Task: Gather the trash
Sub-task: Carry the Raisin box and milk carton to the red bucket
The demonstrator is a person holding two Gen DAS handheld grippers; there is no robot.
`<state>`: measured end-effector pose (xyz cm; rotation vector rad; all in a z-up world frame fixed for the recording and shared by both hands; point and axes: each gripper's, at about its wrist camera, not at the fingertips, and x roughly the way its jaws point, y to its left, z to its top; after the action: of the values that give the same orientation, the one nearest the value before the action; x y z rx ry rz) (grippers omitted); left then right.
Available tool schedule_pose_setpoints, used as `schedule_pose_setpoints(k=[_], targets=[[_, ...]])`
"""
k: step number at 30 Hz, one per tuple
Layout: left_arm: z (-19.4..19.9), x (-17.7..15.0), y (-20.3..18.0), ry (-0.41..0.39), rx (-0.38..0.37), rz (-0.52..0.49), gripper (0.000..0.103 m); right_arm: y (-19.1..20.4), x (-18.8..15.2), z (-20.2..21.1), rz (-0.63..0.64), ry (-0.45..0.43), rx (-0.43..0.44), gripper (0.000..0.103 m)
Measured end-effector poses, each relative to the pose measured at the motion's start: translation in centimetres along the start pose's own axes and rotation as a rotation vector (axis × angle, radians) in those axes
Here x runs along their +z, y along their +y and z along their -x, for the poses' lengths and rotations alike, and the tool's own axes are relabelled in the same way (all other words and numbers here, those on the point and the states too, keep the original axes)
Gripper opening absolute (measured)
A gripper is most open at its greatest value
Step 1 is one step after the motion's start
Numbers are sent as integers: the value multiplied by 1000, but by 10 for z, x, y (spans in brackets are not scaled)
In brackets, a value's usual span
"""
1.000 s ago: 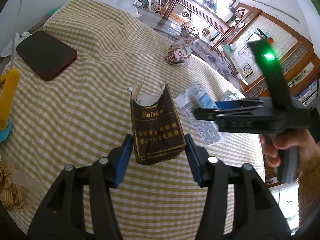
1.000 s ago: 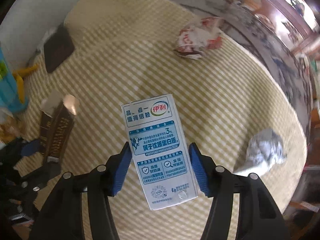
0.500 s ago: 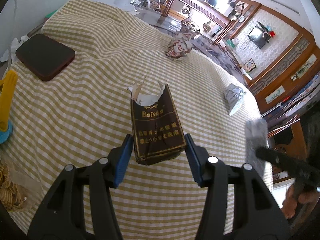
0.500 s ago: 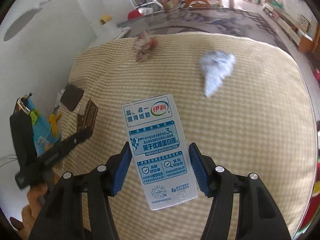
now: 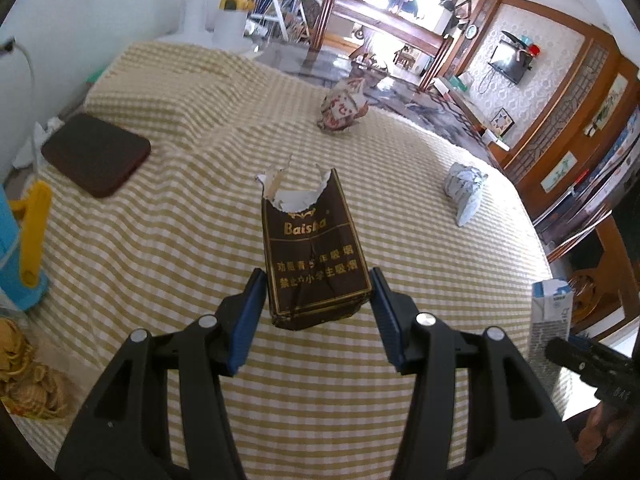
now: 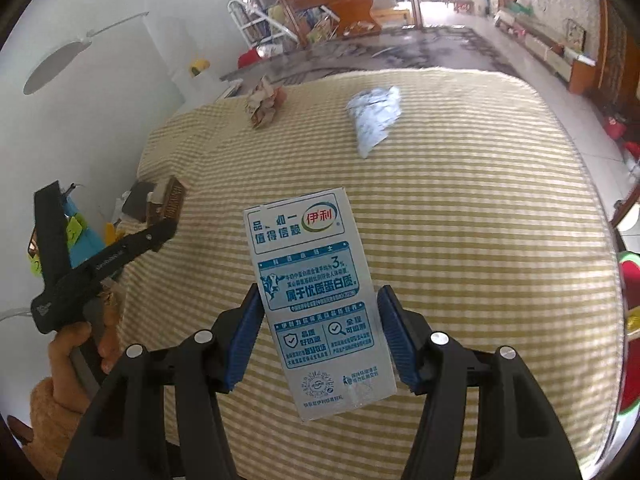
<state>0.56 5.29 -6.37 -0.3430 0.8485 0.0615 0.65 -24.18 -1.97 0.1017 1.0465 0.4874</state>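
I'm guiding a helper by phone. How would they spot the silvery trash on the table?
On the checked tablecloth, look toward its right edge. The crumpled foil wrapper lies there alone, pale silver-blue, unlike the red-and-white wad farther back.

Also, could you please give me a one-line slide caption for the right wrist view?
Right gripper grips a blue-and-white milk carton above the checked tablecloth, two crumpled wrappers beyond.

You see a dark brown pack [image 5: 316, 256] with gold lettering, a white carton [image 6: 320, 304] printed in blue, and blue gripper pads [image 5: 248, 324] over the tablecloth [image 5: 160, 240] checked yellow and white.
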Motion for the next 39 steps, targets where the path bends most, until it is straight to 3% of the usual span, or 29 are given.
schedule_pose_setpoints(k=[9, 15, 24, 30, 39], targets=[[36, -11, -46, -79, 38, -132, 50, -16, -13, 32, 17, -70, -38, 57], [55, -25, -82, -83, 3, -172, 50, -26, -25, 55, 14, -112, -29, 57], [73, -37, -152, -76, -103, -262, 50, -55, -40, 101, -48, -207, -24, 57], [70, -50, -206, -63, -143, -382, 50, -78, -53, 128, -74, -256, -65, 57], [57, -59, -255, 25, -274, -406, 50, -119, -69, 155, -149, -314, -131, 57]])
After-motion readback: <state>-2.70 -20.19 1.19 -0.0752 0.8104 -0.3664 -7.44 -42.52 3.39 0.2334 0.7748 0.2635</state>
